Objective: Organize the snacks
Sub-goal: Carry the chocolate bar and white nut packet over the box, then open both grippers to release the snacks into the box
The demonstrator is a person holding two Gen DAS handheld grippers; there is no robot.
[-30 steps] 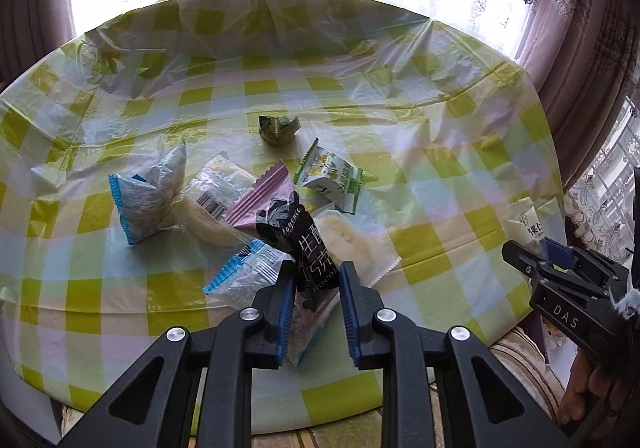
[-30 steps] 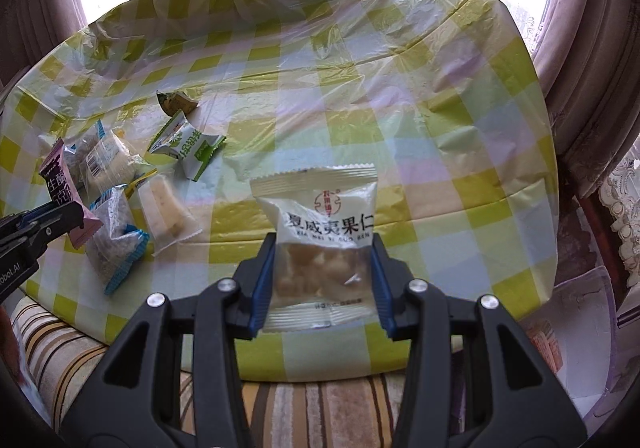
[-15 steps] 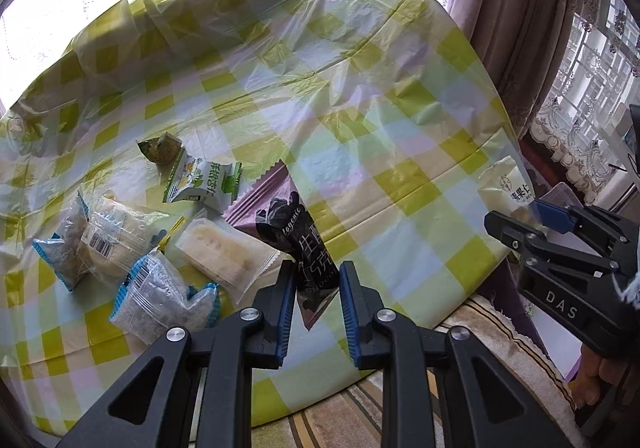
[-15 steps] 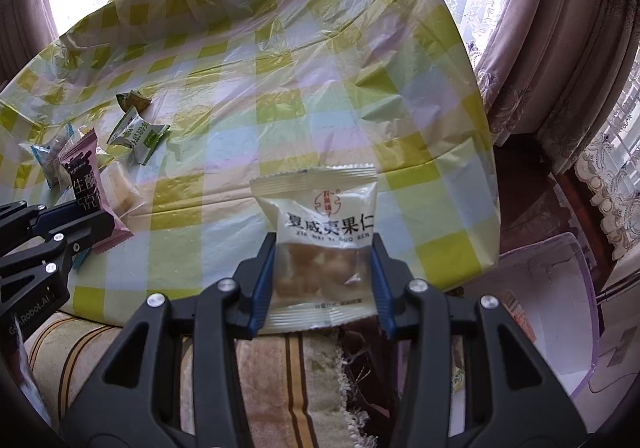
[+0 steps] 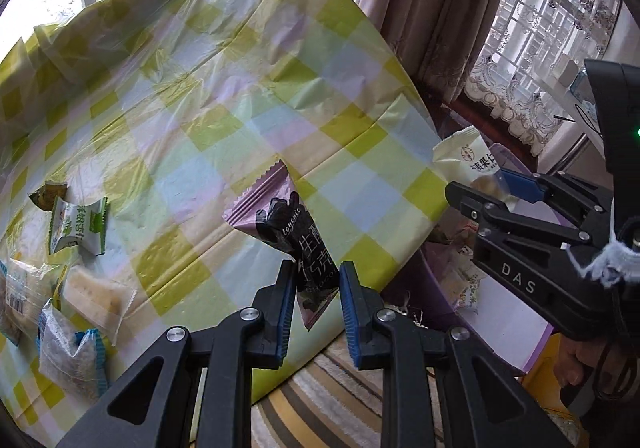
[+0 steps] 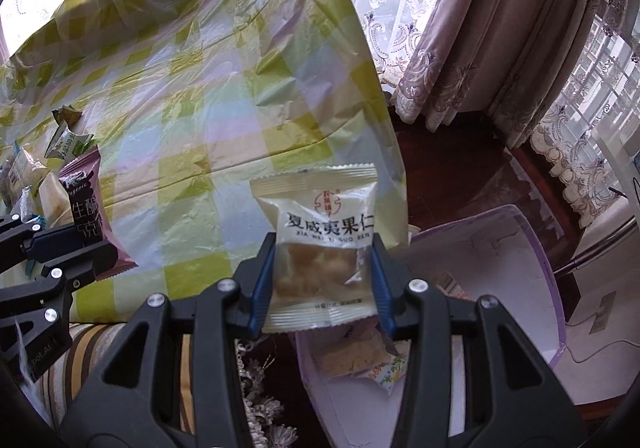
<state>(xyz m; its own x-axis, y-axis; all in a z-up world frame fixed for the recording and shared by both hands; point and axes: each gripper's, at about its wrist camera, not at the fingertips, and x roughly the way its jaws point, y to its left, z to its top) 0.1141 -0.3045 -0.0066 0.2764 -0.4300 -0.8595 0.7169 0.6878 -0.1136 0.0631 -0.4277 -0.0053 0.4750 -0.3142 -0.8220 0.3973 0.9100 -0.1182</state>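
While both hands hang out past the table's corner, each gripper has one snack pinched. The left gripper (image 5: 312, 296) has its jaws nearly together on the thin lower end of a pink chocolate bar (image 5: 288, 215), which sticks up and leans over the checked tablecloth (image 5: 200, 107). The right gripper (image 6: 322, 280) has its jaws set wider, clamped on both side edges of a white nut packet (image 6: 320, 244) (a clear window shows brownish chunks inside), held upright and flat to the camera.

Below and to the right of the table there's a purple bin (image 6: 536, 248) with white inner walls — a couple of wrapped snacks are already lying at the bottom, so I'd guess that's where these two are headed. The nut packet sits roughly over the bin's near rim, not really over the middle yet.

How I'd do it: bring each packet well past the rim before letting go, since light wrappers flutter and could catch the edge or slide to the floor. Drop one at a time too — the two grippers are close together out there and could knock into each other.

Back on the table, a green-and-white packet (image 5: 78, 226), a blue-edged packet (image 5: 72, 360) and a few clear-wrapped pastries are waiting near the left edge.
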